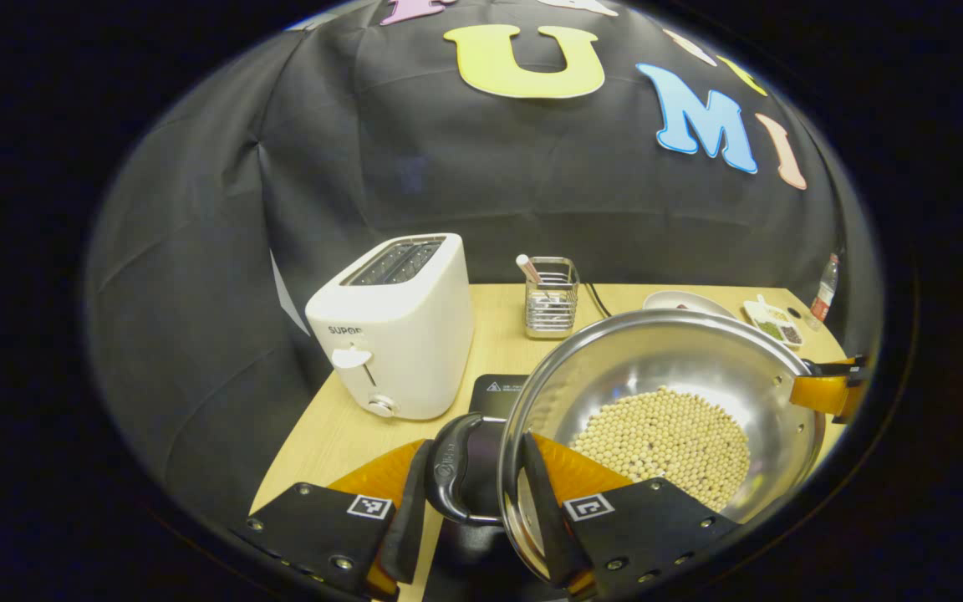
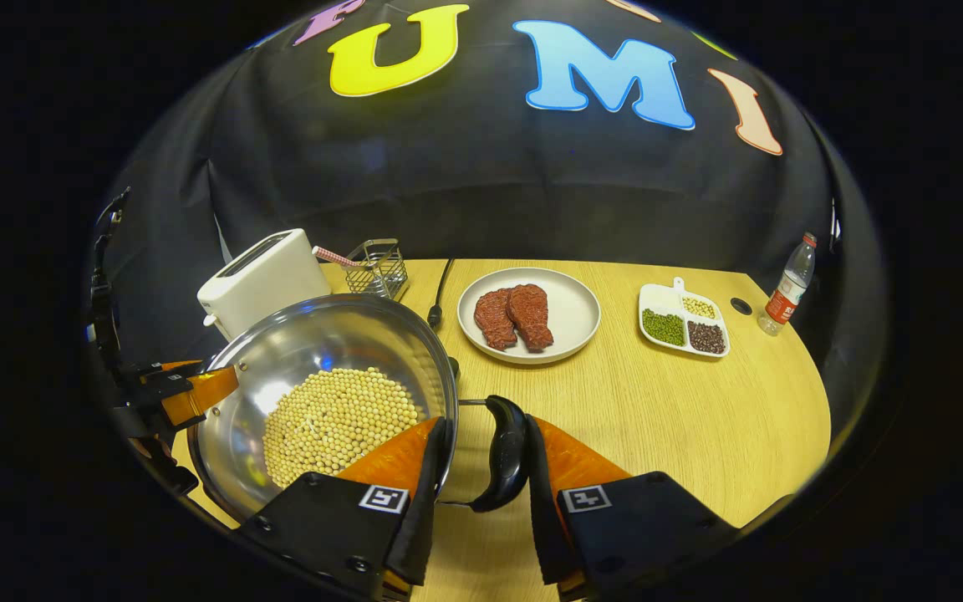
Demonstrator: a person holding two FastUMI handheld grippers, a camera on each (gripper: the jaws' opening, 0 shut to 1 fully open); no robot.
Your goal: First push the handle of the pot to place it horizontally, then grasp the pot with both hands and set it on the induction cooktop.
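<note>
Both-hands grasp step: left gripper (image 1: 473, 502) and right gripper (image 2: 481, 468) each clenched a black loop handle of the shiny steel pot of beans (image 1: 665, 418) — it sat over the black induction cooktop (image 1: 498, 393), apparently needing only a level set-down.

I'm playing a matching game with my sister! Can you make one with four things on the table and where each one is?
Things:
1. soybeans
2. steaks
3. straw
4. water bottle

Places:
A. on the round white plate
B. standing at the table's far right corner
C. inside the steel pot
D. sticking out of the wire basket

Pairs: 1-C, 2-A, 3-D, 4-B
</note>
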